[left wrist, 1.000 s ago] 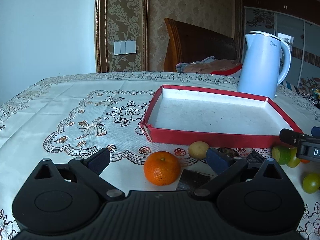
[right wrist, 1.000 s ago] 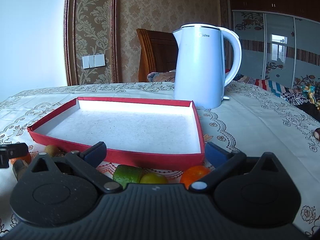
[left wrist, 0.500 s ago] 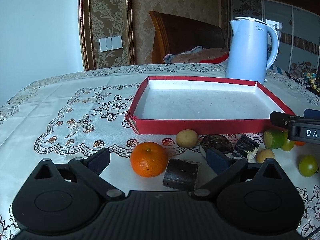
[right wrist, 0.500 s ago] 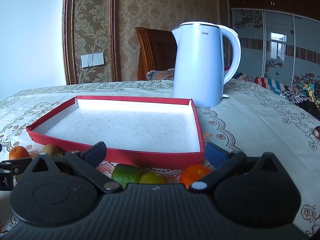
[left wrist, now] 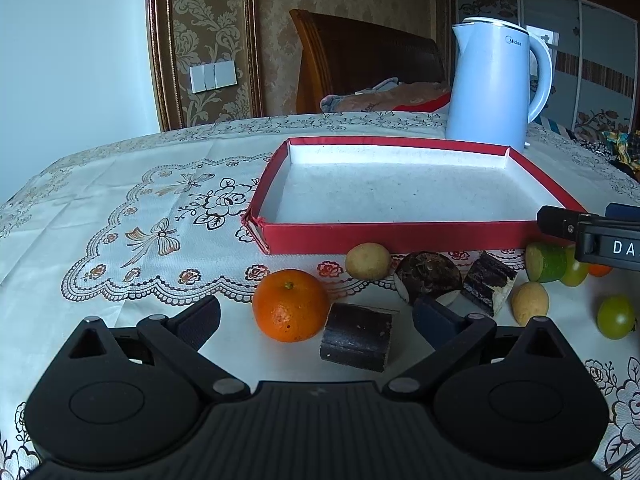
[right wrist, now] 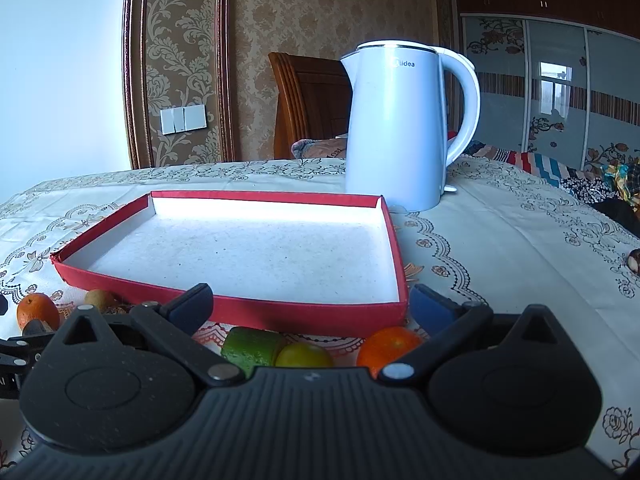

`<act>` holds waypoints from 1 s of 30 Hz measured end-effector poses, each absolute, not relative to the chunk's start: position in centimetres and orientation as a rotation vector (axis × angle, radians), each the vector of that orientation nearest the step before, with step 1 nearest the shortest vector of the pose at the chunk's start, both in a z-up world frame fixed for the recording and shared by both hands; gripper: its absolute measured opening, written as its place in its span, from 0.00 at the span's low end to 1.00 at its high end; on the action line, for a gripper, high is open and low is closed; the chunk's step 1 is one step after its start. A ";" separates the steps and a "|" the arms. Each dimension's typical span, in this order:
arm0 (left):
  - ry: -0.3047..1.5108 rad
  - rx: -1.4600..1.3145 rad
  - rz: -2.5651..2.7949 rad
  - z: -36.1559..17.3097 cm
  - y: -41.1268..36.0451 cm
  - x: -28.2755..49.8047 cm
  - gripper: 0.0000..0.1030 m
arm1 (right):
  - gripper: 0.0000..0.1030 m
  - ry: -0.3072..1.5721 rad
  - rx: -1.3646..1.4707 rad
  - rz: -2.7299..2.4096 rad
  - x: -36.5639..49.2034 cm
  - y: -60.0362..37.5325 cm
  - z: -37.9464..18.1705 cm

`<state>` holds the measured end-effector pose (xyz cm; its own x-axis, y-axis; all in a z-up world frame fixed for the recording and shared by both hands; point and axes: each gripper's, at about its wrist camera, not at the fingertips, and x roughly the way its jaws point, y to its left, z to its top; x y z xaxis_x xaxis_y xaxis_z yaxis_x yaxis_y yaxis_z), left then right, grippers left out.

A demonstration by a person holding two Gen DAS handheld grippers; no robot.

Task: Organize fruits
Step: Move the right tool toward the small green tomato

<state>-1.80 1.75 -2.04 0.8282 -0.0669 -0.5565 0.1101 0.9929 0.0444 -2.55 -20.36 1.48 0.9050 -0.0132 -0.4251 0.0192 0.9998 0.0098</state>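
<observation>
An empty red tray (left wrist: 400, 236) with a white floor lies on the tablecloth; it also shows in the right wrist view (right wrist: 280, 312). In front of it lie an orange (left wrist: 290, 305), dark cut pieces (left wrist: 356, 336), two small yellow fruits (left wrist: 368, 261), a green cut piece (left wrist: 546, 262) and a green round fruit (left wrist: 616, 317). My left gripper (left wrist: 316, 316) is open and empty, its fingers either side of the orange and a dark piece. My right gripper (right wrist: 312, 304) is open and empty above a green piece (right wrist: 250, 346), a yellow-green fruit (right wrist: 304, 356) and an orange (right wrist: 386, 348).
A white electric kettle (left wrist: 492, 84) stands behind the tray's far right corner. A wooden chair (left wrist: 360, 64) with cloth on it stands past the table's far edge. The flowered tablecloth (left wrist: 140, 220) stretches left of the tray.
My left gripper has drawn back and swung right, so more fruit and dark pieces show in front of the tray. My right gripper has hardly moved.
</observation>
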 end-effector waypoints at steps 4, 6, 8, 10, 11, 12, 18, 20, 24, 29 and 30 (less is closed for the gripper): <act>0.593 0.066 -0.087 -2.1 2.1 -1.9 1.00 | 1.00 0.442 0.017 -0.018 -2.5 -20.4 1.5; 0.596 0.058 -0.087 -2.1 2.3 -1.8 1.00 | 1.00 0.442 0.016 -0.018 -2.5 -20.4 1.5; 0.599 0.069 -0.086 -2.2 2.1 -1.7 1.00 | 1.00 0.442 0.017 -0.018 -2.5 -20.4 1.5; 0.599 0.076 -0.090 -2.2 2.0 -1.7 1.00 | 1.00 0.442 0.017 -0.019 -2.5 -20.4 1.5; 0.598 0.078 -0.092 -2.3 1.9 -1.8 1.00 | 1.00 0.441 0.017 -0.019 -2.5 -20.4 1.5; 0.599 0.078 -0.093 -2.3 1.9 -1.8 1.00 | 1.00 0.441 0.018 -0.020 -2.5 -20.4 1.5; 0.608 0.081 -0.095 -2.3 1.8 -1.7 0.99 | 1.00 0.432 0.041 -0.023 -2.9 -20.8 1.6; 0.614 0.076 -0.095 -2.3 1.9 -1.6 0.97 | 1.00 0.434 0.067 -0.021 -3.2 -21.3 1.7; 0.630 0.075 -0.116 -2.4 1.9 -1.5 0.84 | 1.00 0.415 0.139 -0.032 -4.5 -23.0 1.7; 0.641 0.079 -0.124 -2.6 1.9 -1.4 0.74 | 1.00 0.396 0.148 -0.042 -6.6 -24.8 2.0; 0.640 0.078 -0.124 -2.5 1.9 -1.5 0.73 | 1.00 0.393 0.139 -0.049 -7.0 -25.2 2.0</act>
<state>-1.47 1.88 -2.54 0.7949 -0.0917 -0.5997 0.1397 0.9896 0.0339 -7.03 -25.15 2.04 0.9229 -0.0204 -0.3846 0.0743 0.9892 0.1260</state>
